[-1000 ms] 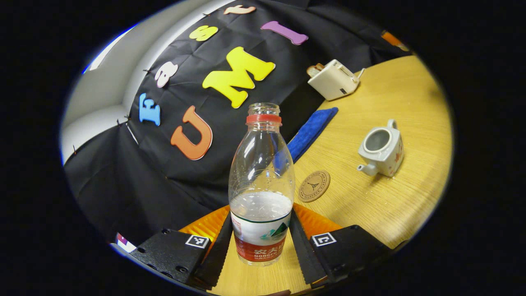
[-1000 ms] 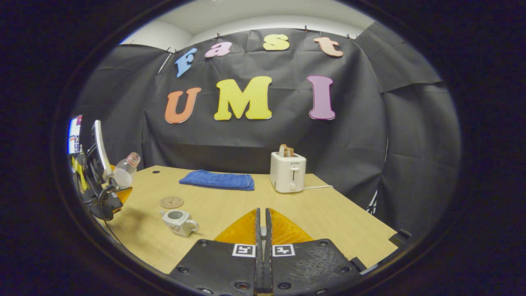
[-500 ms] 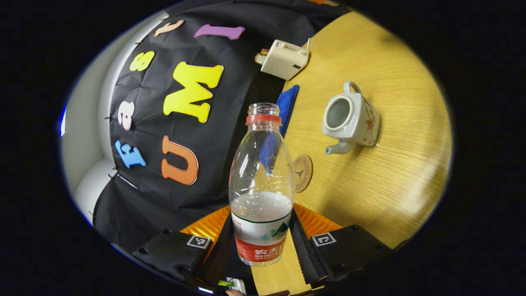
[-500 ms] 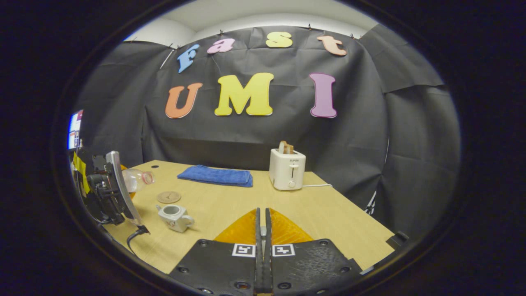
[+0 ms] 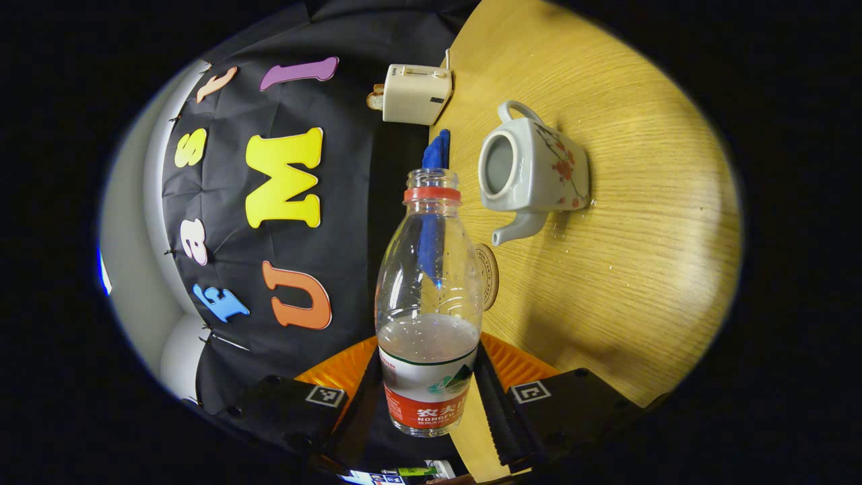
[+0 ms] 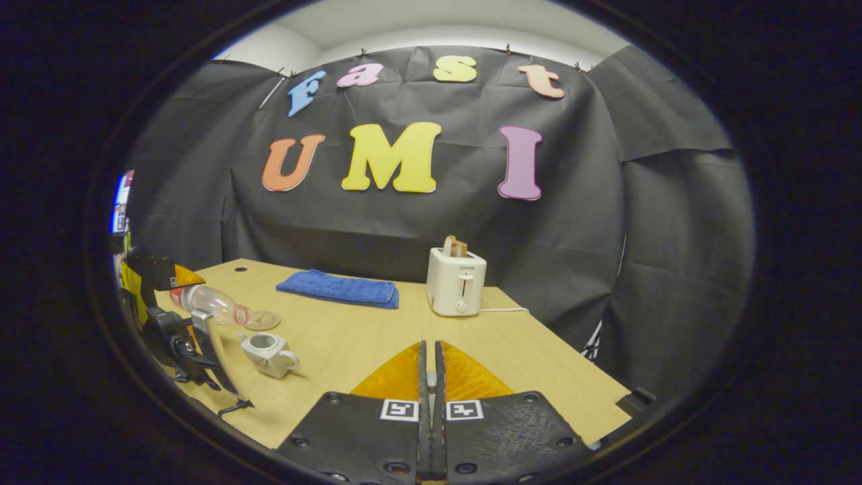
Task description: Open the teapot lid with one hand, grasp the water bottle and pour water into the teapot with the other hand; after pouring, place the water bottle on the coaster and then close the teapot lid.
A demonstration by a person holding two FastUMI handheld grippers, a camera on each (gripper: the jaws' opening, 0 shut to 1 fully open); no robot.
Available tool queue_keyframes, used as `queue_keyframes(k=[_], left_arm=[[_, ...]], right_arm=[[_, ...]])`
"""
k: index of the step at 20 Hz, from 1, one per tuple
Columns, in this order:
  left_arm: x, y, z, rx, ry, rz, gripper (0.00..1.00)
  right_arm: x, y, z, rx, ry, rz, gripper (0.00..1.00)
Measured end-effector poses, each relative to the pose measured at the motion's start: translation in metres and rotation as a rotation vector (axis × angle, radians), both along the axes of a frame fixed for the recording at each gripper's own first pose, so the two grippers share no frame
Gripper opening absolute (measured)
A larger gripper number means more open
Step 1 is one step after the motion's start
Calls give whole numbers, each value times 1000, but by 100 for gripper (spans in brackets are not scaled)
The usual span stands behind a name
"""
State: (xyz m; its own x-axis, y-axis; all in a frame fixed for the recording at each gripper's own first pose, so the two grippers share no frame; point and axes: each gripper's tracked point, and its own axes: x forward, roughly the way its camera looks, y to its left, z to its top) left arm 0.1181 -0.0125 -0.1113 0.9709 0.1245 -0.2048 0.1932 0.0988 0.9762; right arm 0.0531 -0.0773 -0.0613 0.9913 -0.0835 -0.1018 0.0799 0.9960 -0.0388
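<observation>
I have the water bottle (image 5: 429, 316) clamped at its label between my left gripper (image 5: 429, 397) fingers, tipped nearly level, its open mouth just above the lidless teapot (image 5: 532, 172) on the table (image 5: 640, 256). The coaster (image 5: 486, 276) lies beside the teapot's spout. My right gripper (image 6: 429, 377), fingers pressed together, hovers over open table, well short of the toaster (image 6: 456, 286) and blue cloth (image 6: 337, 288).

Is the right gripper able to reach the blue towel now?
Probably yes: bare table lies between the right gripper and the blue towel; the toaster stands aside.
</observation>
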Motion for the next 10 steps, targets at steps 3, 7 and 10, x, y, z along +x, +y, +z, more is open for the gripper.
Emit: queue_keyframes(k=[3,7,10], left_arm=[[-1,0,2,76,11,2,74],[-4,-3,7,151,12,-7,74],[-3,-7,15,200,2,-12,74]], right_arm=[[1,2,-1,1,2,9,0],[2,-4,0,-14,-9,-20,0],[2,-8,5,7,-31,-38,0]])
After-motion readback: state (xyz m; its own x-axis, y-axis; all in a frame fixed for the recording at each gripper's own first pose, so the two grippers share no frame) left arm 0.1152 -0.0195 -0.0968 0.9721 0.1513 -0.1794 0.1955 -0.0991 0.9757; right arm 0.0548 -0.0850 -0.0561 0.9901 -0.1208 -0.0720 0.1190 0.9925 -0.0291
